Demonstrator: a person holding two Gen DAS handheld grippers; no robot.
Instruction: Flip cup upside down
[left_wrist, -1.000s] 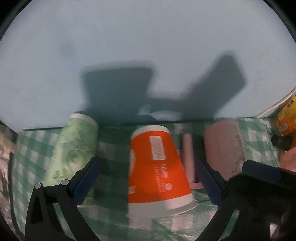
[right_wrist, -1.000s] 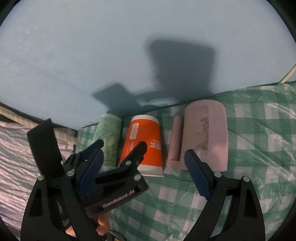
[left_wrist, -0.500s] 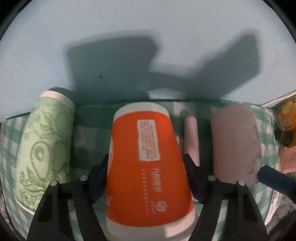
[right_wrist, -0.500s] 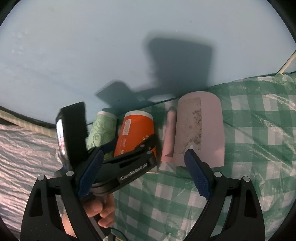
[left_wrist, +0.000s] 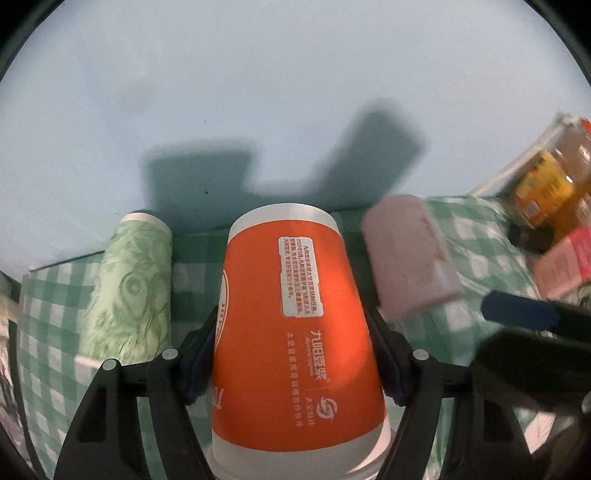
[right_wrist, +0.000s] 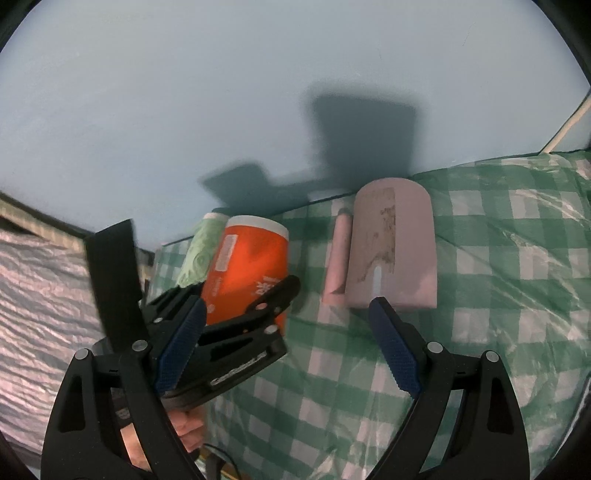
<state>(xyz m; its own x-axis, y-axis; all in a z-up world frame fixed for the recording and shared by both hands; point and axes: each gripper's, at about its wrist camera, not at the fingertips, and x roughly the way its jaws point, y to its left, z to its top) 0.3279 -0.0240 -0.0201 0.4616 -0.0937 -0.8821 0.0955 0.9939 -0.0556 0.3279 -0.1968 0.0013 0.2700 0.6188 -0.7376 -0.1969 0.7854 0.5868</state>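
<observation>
The left gripper (left_wrist: 291, 354) clamps the tapered orange paper cup (left_wrist: 291, 317) by its smooth sides, lifted off the crinkled green-checked cloth (right_wrist: 498, 295). A leaf-printed green cup (left_wrist: 133, 288) lies just beside it, a pink block (right_wrist: 395, 243) opposite. The right gripper (right_wrist: 288, 347) gapes wide, holding nothing.
</observation>
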